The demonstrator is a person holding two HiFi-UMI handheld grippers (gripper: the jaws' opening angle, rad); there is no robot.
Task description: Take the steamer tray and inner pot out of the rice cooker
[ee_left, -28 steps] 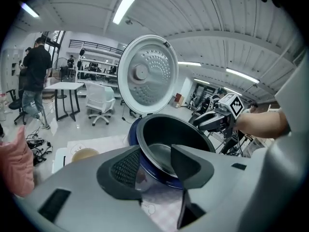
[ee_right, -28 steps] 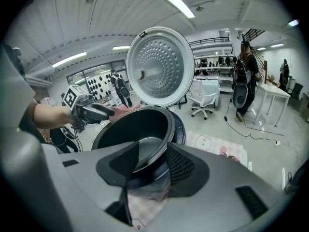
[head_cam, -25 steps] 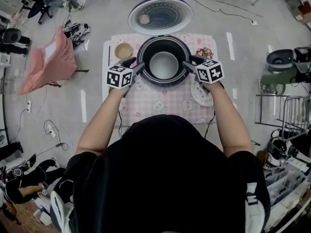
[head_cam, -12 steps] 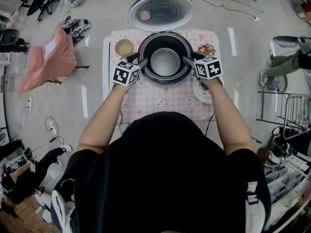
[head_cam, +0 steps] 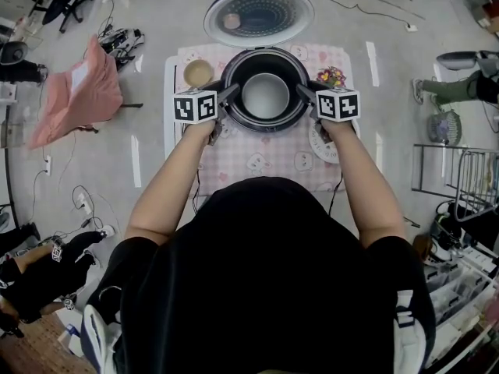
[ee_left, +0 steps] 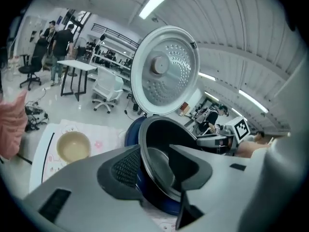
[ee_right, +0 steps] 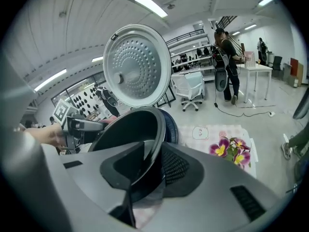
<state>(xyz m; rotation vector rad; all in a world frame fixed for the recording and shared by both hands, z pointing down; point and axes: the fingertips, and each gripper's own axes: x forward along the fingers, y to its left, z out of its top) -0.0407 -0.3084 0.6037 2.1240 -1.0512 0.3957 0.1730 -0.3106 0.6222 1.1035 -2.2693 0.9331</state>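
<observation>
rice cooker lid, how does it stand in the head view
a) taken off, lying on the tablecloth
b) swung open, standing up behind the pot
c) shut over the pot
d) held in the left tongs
b: the lid stands tipped back on the far side, its perforated underside showing, and the inner pot lies uncovered in front of it.

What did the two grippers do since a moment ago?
Both rolled at the rim of the dark metal inner pot. The right gripper's jaws have just been closing and now pinch it; the left gripper's jaws narrowed, rim between them, not gripped. Pot, blue rice cooker and open round lid stayed put.
</observation>
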